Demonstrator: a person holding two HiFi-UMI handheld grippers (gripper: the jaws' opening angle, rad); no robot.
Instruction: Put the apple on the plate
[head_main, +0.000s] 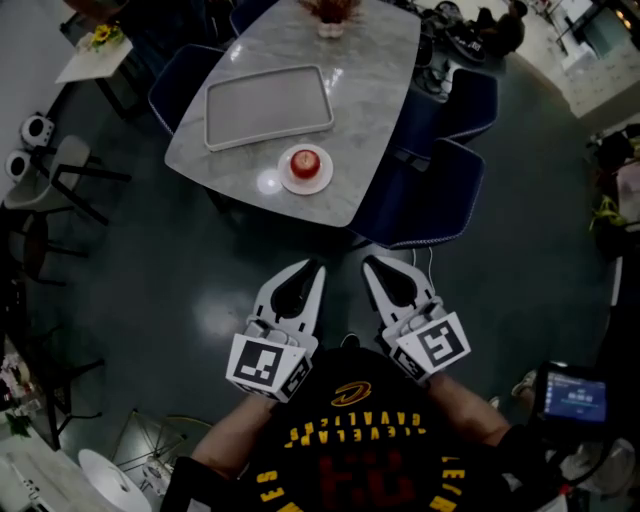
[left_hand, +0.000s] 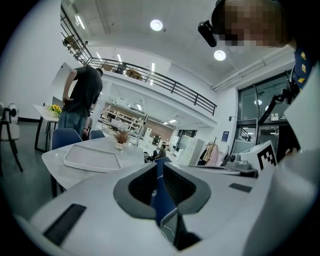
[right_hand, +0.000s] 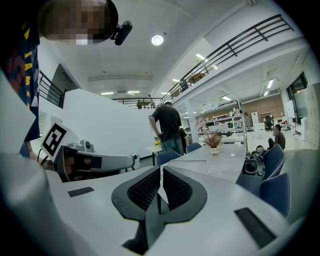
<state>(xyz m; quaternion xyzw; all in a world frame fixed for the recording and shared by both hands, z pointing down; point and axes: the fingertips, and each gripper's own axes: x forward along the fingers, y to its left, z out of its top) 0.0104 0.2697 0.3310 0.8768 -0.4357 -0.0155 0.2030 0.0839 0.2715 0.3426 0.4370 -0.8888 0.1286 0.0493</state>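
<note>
A red apple (head_main: 306, 161) rests on a small white plate (head_main: 323, 182) near the front edge of the marble table (head_main: 370, 90). Both grippers are held low in front of the person's body, well short of the table. My left gripper (head_main: 313, 268) is shut with nothing in it, and my right gripper (head_main: 370, 264) is shut and empty too. In the left gripper view the left gripper (left_hand: 160, 163) shows only a thin slit between its jaws. In the right gripper view the right gripper (right_hand: 161, 169) has its jaws pressed together. Neither gripper view shows the apple.
A large grey tray (head_main: 268, 106) lies on the table behind the plate. A potted plant (head_main: 330, 15) stands at the far end. Blue chairs (head_main: 430, 195) ring the table. A person (left_hand: 80, 105) stands beyond it. Dark floor separates me from the table.
</note>
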